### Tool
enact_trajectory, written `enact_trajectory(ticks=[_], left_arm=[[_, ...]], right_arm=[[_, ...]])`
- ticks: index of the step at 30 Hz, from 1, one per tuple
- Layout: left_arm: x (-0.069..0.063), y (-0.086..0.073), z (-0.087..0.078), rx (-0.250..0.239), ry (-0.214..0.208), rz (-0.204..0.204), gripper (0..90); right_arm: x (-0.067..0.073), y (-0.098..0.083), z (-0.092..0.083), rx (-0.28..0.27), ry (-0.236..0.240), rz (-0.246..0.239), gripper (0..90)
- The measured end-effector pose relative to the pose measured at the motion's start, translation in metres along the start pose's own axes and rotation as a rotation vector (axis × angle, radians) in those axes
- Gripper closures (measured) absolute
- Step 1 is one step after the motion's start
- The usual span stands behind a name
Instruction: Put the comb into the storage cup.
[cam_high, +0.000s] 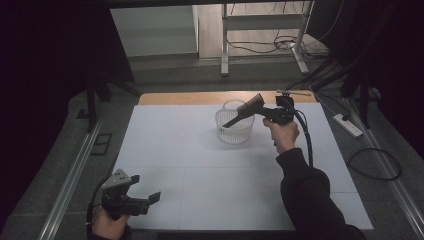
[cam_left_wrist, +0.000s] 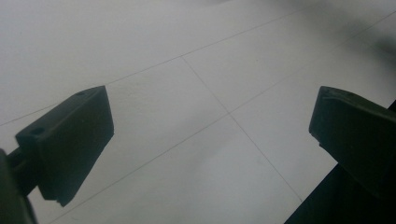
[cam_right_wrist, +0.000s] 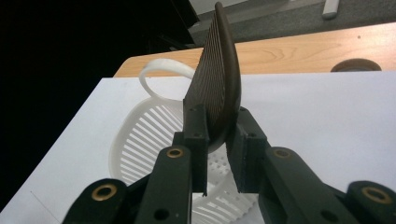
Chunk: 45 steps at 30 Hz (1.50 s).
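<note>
The right tool (cam_right_wrist: 219, 154) is clenching a dark comb (cam_right_wrist: 217, 84) by one end, tilting it over the white basket (cam_high: 234, 131), probably to drop it inside; the left tool (cam_high: 145, 197) is waiting released above the bench (cam_high: 175, 150).

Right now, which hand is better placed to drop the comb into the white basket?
The right. The right gripper is clamped on the dark comb, which is above the white basket. The left gripper sits open and empty at the near edge of the white table, far from both.
</note>
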<state>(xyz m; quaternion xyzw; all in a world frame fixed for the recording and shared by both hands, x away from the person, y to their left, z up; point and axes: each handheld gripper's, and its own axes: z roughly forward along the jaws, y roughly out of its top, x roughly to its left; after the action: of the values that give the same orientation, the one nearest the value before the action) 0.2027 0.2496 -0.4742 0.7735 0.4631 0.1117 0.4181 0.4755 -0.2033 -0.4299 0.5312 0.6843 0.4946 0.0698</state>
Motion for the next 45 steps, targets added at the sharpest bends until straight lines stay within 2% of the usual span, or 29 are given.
enact_trajectory(ticks=[10, 18, 28, 34, 45], left_arm=[[0.000, 0.000, 0.000, 0.001, 0.001, -0.001, 0.5], [0.000, 0.000, 0.000, 0.001, 0.000, -0.002, 0.5], [0.000, 0.000, 0.000, 0.002, 0.001, -0.001, 0.5], [0.000, 0.000, 0.000, 0.001, 0.000, -0.001, 0.5], [0.000, 0.000, 0.000, 0.001, 0.001, -0.001, 0.5]], right_arm=[[-0.015, -0.007, 0.001, 0.003, -0.002, 0.053, 76.0], [-0.019, -0.010, 0.001, 0.009, -0.013, 0.061, 74.2], [-0.017, -0.010, 0.002, 0.011, -0.039, 0.048, 67.0], [-0.015, -0.010, 0.001, 0.013, -0.052, 0.019, 63.1], [-0.013, -0.009, -0.001, 0.002, -0.074, -0.007, 53.3]])
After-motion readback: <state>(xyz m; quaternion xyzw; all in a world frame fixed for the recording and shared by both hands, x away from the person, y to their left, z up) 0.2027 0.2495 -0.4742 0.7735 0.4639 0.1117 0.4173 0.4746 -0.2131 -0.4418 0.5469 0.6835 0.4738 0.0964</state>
